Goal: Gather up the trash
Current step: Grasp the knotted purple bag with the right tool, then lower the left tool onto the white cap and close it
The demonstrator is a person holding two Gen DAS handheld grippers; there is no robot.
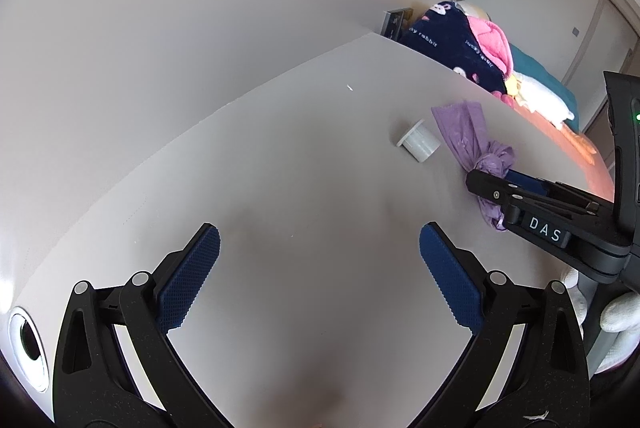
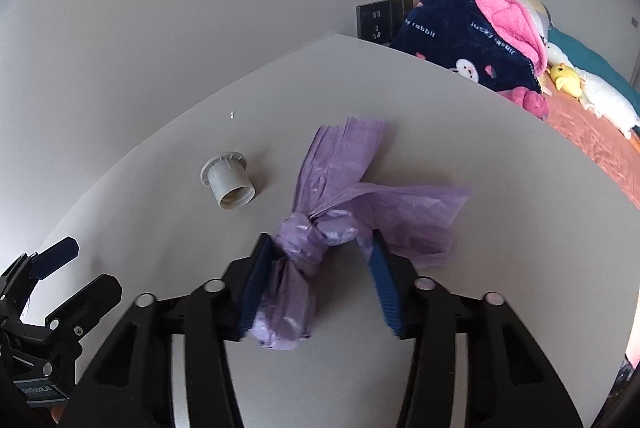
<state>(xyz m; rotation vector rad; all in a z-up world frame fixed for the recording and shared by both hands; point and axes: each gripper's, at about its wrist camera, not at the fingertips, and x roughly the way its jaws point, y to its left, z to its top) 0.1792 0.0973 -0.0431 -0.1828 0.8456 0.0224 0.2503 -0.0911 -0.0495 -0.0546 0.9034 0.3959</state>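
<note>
A knotted purple plastic bag (image 2: 316,232) lies on the white table (image 2: 500,228). My right gripper (image 2: 320,248) is open, with its blue pads on either side of the knot; the left pad touches the bag, the right pad stands a little apart. A grey plastic socket piece (image 2: 230,184) lies on its side left of the bag. In the left wrist view the bag (image 1: 468,136) and socket piece (image 1: 418,142) sit at the far right, with the right gripper (image 1: 486,184) at the bag. My left gripper (image 1: 320,240) is open and empty above bare table.
A tiny white scrap (image 2: 232,115) lies near the table's far edge. Beyond the table is a bed with a navy and pink blanket (image 2: 472,32) and plush toys (image 2: 568,76). A round cable hole (image 1: 28,348) sits in the table at the left.
</note>
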